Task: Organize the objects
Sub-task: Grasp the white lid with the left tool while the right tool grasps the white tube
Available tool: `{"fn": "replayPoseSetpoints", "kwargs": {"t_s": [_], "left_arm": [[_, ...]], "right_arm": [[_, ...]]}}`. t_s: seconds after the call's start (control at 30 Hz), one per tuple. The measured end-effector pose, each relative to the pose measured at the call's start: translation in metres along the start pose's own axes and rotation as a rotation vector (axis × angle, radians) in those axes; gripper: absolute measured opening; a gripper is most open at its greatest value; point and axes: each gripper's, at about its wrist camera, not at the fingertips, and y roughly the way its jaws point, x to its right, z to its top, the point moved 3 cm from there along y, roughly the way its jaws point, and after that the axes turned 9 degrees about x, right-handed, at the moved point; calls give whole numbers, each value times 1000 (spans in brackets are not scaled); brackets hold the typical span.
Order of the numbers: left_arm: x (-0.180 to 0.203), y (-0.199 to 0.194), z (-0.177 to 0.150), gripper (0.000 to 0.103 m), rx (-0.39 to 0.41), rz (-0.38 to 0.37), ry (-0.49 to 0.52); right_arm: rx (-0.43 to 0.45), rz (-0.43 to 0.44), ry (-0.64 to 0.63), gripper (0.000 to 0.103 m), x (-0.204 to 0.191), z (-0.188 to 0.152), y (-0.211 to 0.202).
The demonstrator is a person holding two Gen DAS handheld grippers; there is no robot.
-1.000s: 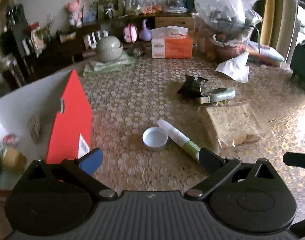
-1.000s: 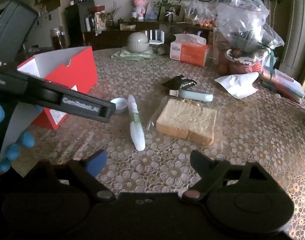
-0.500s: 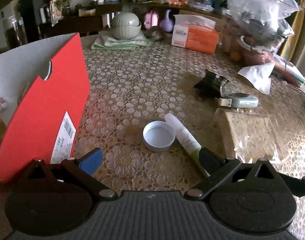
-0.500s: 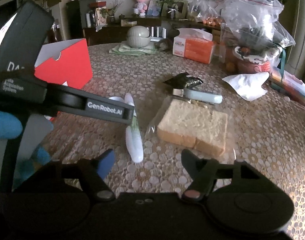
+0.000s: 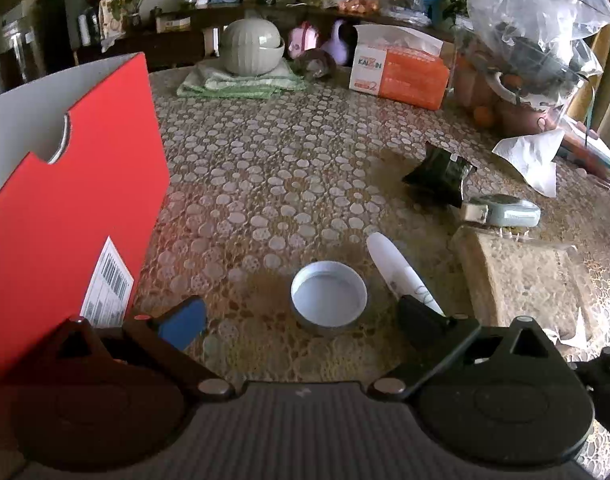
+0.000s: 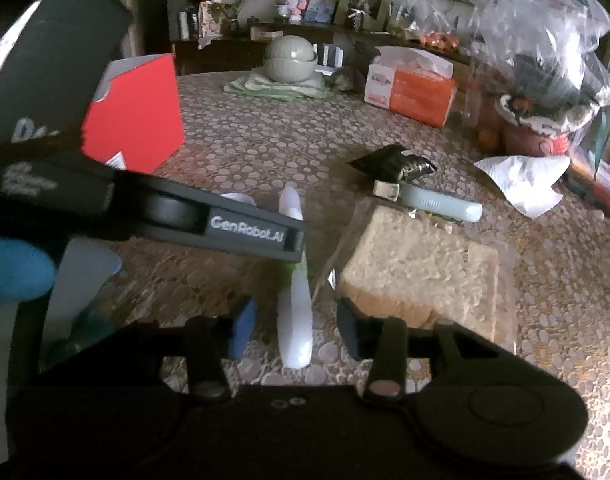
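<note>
A white cap (image 5: 329, 298) lies open side up on the lace tablecloth, between the wide-apart fingers of my left gripper (image 5: 301, 320), which stands open and touches nothing. Right of the cap lies a white tube with a green band (image 5: 401, 276). In the right wrist view the near end of that tube (image 6: 295, 320) sits between the fingers of my right gripper (image 6: 295, 330). Its jaws are closing, with a gap left on both sides of the tube. The left gripper's black body (image 6: 225, 228) crosses that view and hides most of the cap.
A red box (image 5: 65, 200) with a white inside stands at the left. Bagged bread (image 5: 517, 280) lies right of the tube, with a black packet (image 5: 439, 176) and a pale blue clip-like thing (image 5: 509, 212) beyond it. A tissue box (image 5: 401, 76), bowls and plastic bags line the far edge.
Both grippers have come forward and lower. The left one now straddles the cap. The right one's jaws have narrowed around the near end of the tube.
</note>
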Motion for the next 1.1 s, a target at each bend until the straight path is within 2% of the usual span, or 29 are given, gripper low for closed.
{"fn": "replayPoseSetpoints", "kwargs": {"t_s": [0.13,0.23,0.33,0.4,0.47,0.73,1.1], "left_arm": [[1,0,-2,101,20,-10,39],[1,-2,-4,91,44,-1,71],[1,-6,-4,67,68,-12,96],[1,-7,-2,47,69,-18,106],[2,-8,-2,38,68,-29,117],[-4,-20,-5,38,55,-40,132],[-12,-71,-16,37,69,-83,135]], "right_arm": [[12,-6,10,41,0,0,5],[24,-11,14,37,-1,0,5],[29,-9,27,26,-1,0,5],[31,-12,20,22,-1,1,5],[32,-6,17,18,-2,1,5],[16,-1,59,18,-5,-2,-8],[38,8,123,18,-12,-6,-55]]}}
